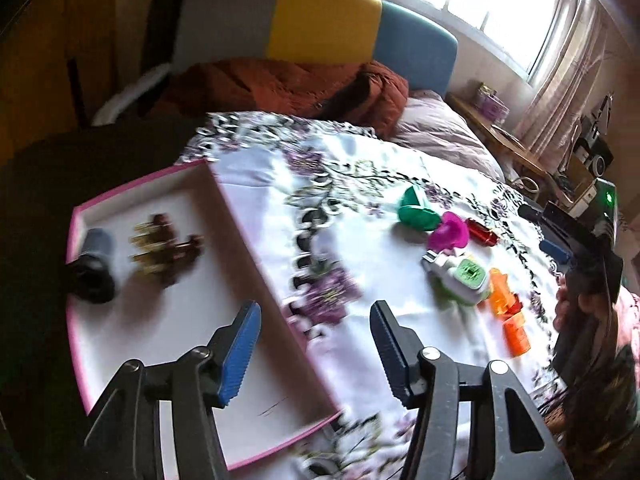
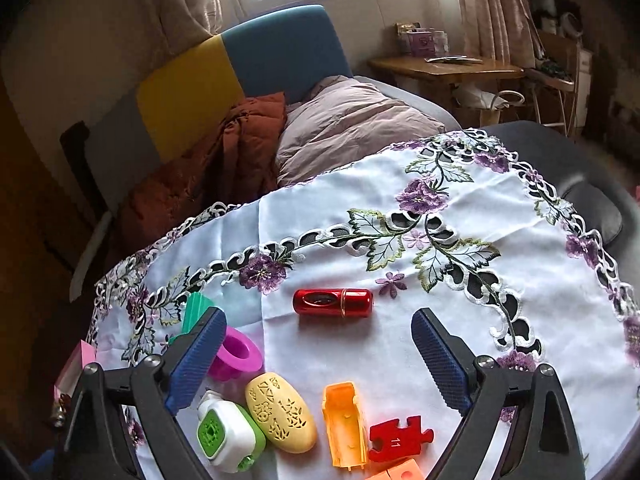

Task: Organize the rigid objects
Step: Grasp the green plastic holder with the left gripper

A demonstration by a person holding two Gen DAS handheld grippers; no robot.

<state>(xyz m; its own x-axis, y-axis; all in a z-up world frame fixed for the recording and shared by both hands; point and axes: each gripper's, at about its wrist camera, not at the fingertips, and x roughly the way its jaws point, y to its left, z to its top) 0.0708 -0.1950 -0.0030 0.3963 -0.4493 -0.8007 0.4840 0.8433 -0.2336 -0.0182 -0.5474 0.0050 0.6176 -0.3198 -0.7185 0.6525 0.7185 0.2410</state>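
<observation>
Red metal capsule [image 2: 333,302] lies crosswise just ahead of my right tool [image 2: 316,354], long axis spanning its wide-open, empty gap; left tool [image 1: 316,344], open and empty, over pink tray [image 1: 224,204] edge, farther off

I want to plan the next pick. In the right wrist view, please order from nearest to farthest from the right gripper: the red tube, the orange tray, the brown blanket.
From the right gripper:
1. Orange tray, just below, between the fingers.
2. Red tube, ahead on the cloth, lying sideways.
3. Brown blanket, far back left, on the bed.
</observation>
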